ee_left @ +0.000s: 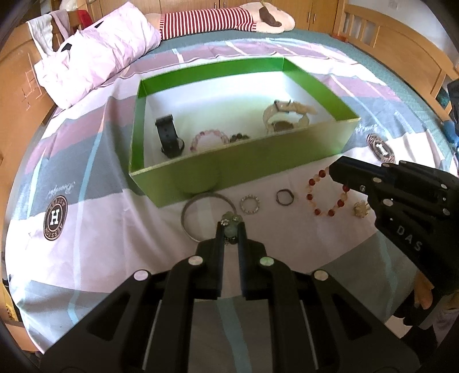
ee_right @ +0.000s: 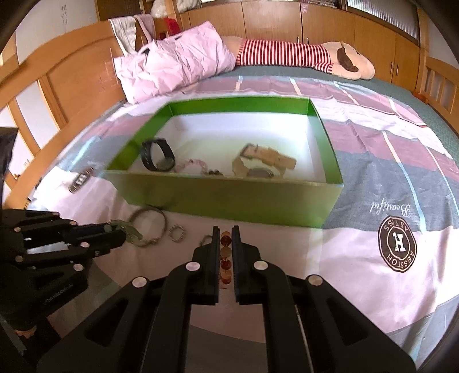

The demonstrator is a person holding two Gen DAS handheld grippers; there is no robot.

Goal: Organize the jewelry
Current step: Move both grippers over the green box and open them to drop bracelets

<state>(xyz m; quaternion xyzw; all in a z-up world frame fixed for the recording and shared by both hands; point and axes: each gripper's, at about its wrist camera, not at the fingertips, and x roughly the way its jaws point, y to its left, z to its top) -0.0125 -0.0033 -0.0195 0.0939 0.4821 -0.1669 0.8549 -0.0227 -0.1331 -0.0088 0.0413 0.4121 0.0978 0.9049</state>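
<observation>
A green box [ee_left: 243,163] [ee_right: 223,198] lies on the bed and holds a black watch [ee_left: 169,137] [ee_right: 157,156], a pink bead bracelet [ee_left: 209,137], dark beads and a beige watch [ee_left: 287,114] [ee_right: 261,165]. My left gripper [ee_left: 231,228] [ee_right: 114,231] is shut on a pale green bead bracelet [ee_left: 231,222] [ee_right: 129,229] over a silver bangle [ee_left: 198,212] [ee_right: 149,226]. My right gripper [ee_right: 225,235] [ee_left: 338,175] is shut on a red and amber bead bracelet [ee_left: 327,198] [ee_right: 225,258] lying on the sheet. A beaded ring [ee_left: 250,204] [ee_right: 176,233], a dark ring [ee_left: 284,197] and a gold ornament [ee_left: 362,209] lie in front of the box.
A pink pillow [ee_left: 94,54] [ee_right: 175,63] and a striped plush toy [ee_left: 223,17] [ee_right: 301,56] lie at the head of the bed. Wooden bed rails [ee_left: 396,48] run along the sides. The patterned sheet [ee_left: 86,229] spreads around the box.
</observation>
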